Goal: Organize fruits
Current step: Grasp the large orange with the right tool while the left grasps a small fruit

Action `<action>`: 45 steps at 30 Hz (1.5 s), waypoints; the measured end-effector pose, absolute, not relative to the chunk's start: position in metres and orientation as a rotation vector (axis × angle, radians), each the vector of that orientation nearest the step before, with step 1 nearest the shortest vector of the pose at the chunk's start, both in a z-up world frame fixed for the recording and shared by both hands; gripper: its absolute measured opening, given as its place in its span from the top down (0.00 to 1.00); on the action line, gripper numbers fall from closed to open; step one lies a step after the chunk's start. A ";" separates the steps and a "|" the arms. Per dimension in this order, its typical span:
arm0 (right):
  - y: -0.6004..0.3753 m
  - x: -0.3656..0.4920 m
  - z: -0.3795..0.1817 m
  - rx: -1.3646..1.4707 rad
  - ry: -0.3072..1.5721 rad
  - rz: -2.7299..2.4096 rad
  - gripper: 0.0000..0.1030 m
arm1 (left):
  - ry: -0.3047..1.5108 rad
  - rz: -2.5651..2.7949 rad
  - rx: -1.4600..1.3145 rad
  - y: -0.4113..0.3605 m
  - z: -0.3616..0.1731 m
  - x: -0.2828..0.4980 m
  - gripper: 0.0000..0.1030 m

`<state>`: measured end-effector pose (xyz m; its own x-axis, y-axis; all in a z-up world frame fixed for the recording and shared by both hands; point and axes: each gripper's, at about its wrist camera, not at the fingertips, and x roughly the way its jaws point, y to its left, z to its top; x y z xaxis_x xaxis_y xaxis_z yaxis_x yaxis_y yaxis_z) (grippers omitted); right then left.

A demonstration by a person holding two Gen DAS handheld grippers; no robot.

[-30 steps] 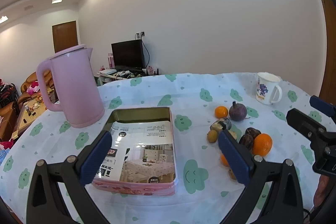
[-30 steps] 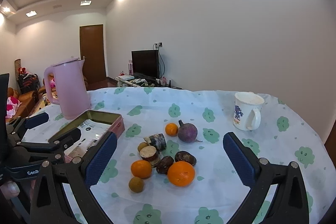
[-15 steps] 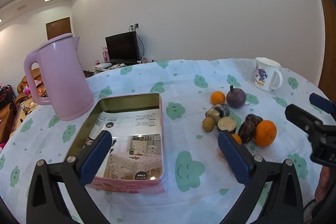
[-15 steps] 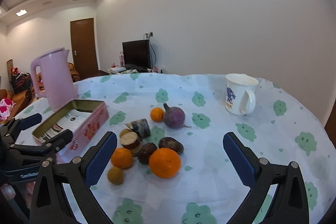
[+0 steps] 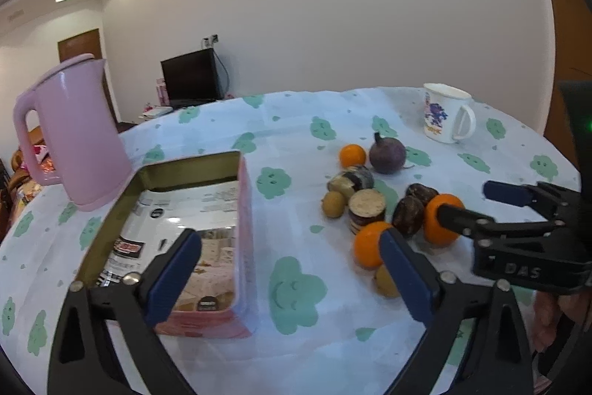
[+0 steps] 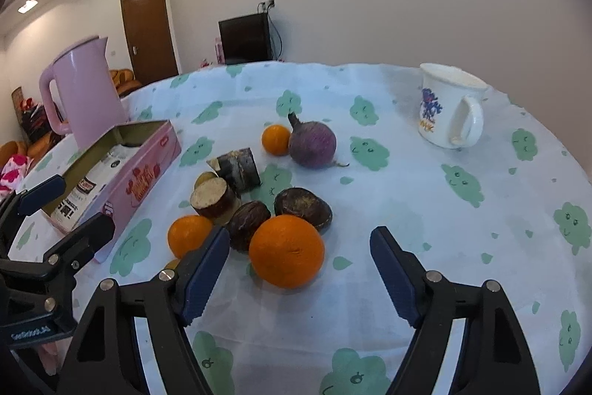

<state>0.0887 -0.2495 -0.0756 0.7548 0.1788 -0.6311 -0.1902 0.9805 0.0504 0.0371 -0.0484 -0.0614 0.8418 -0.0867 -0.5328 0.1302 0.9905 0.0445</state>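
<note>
Both tongs, spread but narrowing with nothing gripped, have dropped toward the cloud-print tablecloth.

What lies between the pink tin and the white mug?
In the right wrist view, the fruit pile lies between the pink tin and the white mug, on the tablecloth.

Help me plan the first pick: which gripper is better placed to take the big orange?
Right. The right gripper has open jaws framing the big orange; the left gripper faces the pink tin.
</note>
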 end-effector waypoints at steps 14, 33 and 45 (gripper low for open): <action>-0.254 0.096 -0.080 0.043 0.729 0.293 0.53 | 0.672 -0.282 0.063 -0.083 -0.076 0.039 0.45; -0.257 0.076 -0.058 0.056 0.555 0.305 0.52 | 0.819 -0.350 0.020 -0.100 -0.098 0.054 0.74; -0.266 0.064 -0.032 0.136 0.369 0.299 0.52 | 0.668 -0.306 0.063 -0.093 -0.074 0.038 0.75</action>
<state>0.0642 -0.2656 -0.0316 0.8897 0.3112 -0.3342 -0.2620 0.9473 0.1846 0.0384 -0.0933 -0.0745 0.7422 -0.2588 -0.6182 0.2991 0.9534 -0.0401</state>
